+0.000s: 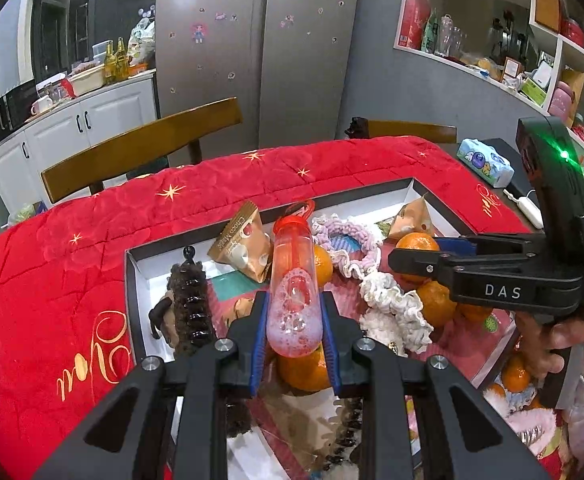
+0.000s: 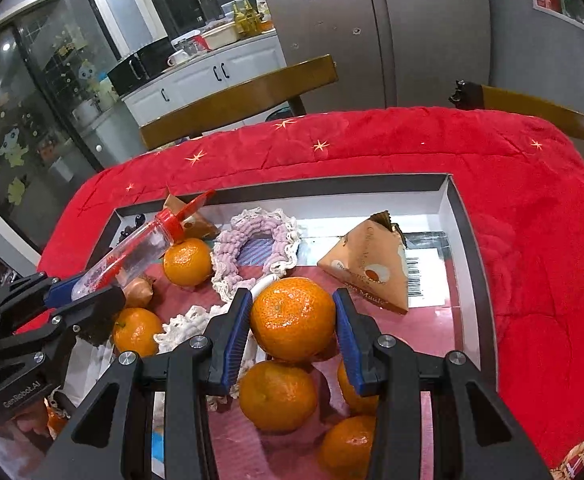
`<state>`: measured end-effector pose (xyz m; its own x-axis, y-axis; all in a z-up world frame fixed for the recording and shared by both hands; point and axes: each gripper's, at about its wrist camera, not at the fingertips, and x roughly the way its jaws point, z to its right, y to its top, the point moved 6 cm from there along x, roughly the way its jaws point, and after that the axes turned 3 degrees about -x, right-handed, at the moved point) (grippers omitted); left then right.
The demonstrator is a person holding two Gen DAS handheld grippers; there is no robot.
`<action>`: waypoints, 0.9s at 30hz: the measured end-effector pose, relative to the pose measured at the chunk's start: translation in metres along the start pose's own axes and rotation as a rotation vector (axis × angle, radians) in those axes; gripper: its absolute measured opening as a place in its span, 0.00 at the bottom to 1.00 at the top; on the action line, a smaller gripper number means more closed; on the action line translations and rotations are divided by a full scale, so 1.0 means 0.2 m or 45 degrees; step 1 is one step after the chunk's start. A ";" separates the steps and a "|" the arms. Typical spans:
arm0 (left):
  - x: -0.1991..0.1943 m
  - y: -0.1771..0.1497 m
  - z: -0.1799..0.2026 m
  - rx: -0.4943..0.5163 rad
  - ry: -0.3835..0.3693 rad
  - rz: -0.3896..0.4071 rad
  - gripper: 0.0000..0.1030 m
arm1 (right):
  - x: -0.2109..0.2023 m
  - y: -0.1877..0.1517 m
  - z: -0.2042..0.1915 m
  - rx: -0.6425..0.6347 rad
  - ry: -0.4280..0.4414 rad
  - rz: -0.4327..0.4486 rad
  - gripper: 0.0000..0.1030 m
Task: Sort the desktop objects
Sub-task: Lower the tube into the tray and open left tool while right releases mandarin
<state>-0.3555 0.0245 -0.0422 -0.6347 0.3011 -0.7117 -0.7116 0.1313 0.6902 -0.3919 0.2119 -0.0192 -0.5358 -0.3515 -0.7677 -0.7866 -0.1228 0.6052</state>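
Clear plastic bottle (image 1: 292, 280), red-capped and foamy inside, sits clamped in our left gripper (image 1: 294, 340) above the box (image 1: 132, 280). Our right gripper (image 2: 292, 332) clenches a tangerine (image 2: 292, 318); tangerines beneath it are partly hidden, one snack packet (image 2: 368, 272) half readable.

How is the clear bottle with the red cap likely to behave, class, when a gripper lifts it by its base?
The bottle looks like smooth, rounded plastic, so it may slip or twist between the left gripper fingers. Only foam and a little liquid show inside, so it is probably light. Set down on its side, it would likely roll.
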 end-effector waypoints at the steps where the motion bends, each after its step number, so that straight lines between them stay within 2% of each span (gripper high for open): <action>1: 0.00 0.00 0.00 -0.001 0.002 -0.001 0.25 | 0.01 0.00 0.00 -0.003 -0.001 -0.001 0.39; 9: 0.01 -0.01 -0.01 -0.010 0.039 -0.025 0.25 | 0.02 0.00 -0.01 -0.013 -0.006 -0.004 0.40; 12: 0.01 -0.01 0.00 -0.005 0.039 -0.026 0.25 | 0.02 0.00 -0.02 -0.011 0.058 -0.005 0.52; 17: 0.00 0.00 -0.01 -0.007 0.054 -0.019 0.25 | 0.02 0.00 -0.04 -0.026 0.089 0.004 0.66; 20: -0.01 0.01 -0.01 -0.008 0.044 -0.019 0.38 | 0.01 0.00 -0.05 -0.024 0.129 0.012 0.77; 22: -0.02 0.02 0.00 0.004 0.049 -0.012 0.56 | 0.00 0.01 -0.06 -0.022 0.149 0.018 0.85; 23: -0.03 0.02 0.00 0.010 0.049 -0.004 0.61 | 0.00 0.01 -0.07 -0.023 0.158 0.020 0.87; 25: -0.06 0.03 0.01 0.024 0.064 0.007 0.86 | -0.01 0.01 -0.07 -0.023 0.178 0.028 0.95; 27: -0.08 0.04 0.01 0.049 0.096 0.023 1.00 | -0.02 0.01 -0.08 -0.008 0.220 0.048 1.00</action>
<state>-0.3511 0.0237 -0.0246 -0.6695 0.2318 -0.7058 -0.6886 0.1629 0.7067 -0.3869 0.1993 -0.0105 -0.5041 -0.5099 -0.6971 -0.7646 -0.1119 0.6347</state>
